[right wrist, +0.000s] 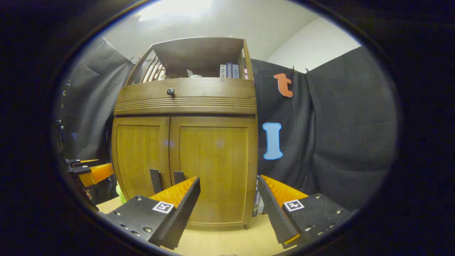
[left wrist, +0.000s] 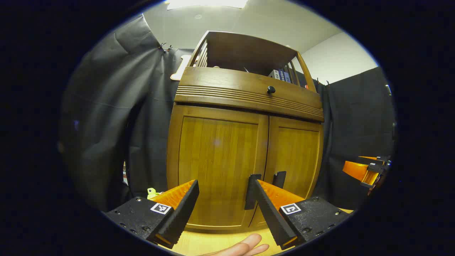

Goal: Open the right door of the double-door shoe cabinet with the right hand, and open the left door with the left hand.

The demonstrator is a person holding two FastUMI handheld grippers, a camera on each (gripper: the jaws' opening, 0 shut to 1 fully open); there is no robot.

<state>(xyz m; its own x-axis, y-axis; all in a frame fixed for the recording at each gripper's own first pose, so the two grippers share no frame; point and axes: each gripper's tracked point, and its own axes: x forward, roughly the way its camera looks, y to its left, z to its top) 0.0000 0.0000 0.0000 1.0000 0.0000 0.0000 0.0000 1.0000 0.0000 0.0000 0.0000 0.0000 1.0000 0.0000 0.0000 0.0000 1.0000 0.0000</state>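
Observation:
The wooden shoe cabinet stands straight ahead with both doors closed. In the left gripper view the left door fills the space between my fingers, and the right door is just right of it. Two dark upright handles sit at the centre seam, low down. My left gripper is open, short of the left door and touching nothing. In the right gripper view my right gripper is open in front of the right door, with the handles to its left.
A drawer with a round black knob runs above the doors, with an open shelf holding books on top. A small yellow-green toy lies left of the cabinet. Books lean by its right side. A hand shows at the bottom.

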